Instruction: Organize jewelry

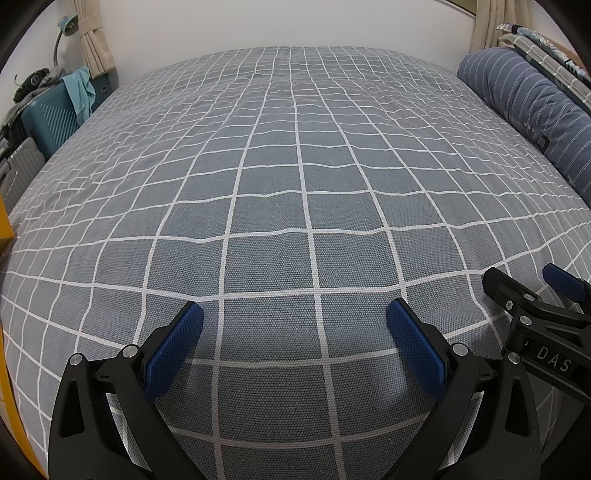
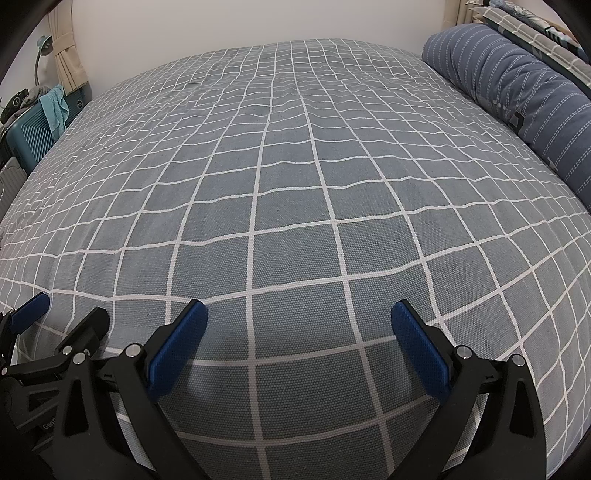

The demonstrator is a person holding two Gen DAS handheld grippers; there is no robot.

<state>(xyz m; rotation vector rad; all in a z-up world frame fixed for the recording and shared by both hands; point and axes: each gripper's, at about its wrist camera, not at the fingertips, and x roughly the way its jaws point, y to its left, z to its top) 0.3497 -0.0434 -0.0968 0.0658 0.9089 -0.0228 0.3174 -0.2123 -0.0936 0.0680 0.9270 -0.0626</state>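
No jewelry shows in either view. My left gripper (image 1: 294, 314) stands open just above the grey-blue checked bedspread (image 1: 295, 166), its blue pads wide apart with nothing between them. My right gripper (image 2: 299, 314) is also open and empty over the same bedspread (image 2: 295, 166). The two grippers sit side by side: the right gripper (image 1: 532, 280) shows at the right edge of the left wrist view, and the left gripper (image 2: 70, 308) shows at the left edge of the right wrist view.
A blue striped pillow (image 1: 528, 107) lies along the bed's right side, with folded bedding (image 2: 524, 26) behind it. Left of the bed stand a teal suitcase (image 1: 51, 118) draped with cloth, a grey suitcase (image 1: 14, 170) and a desk lamp (image 1: 66, 29). A white wall rises behind the bed.
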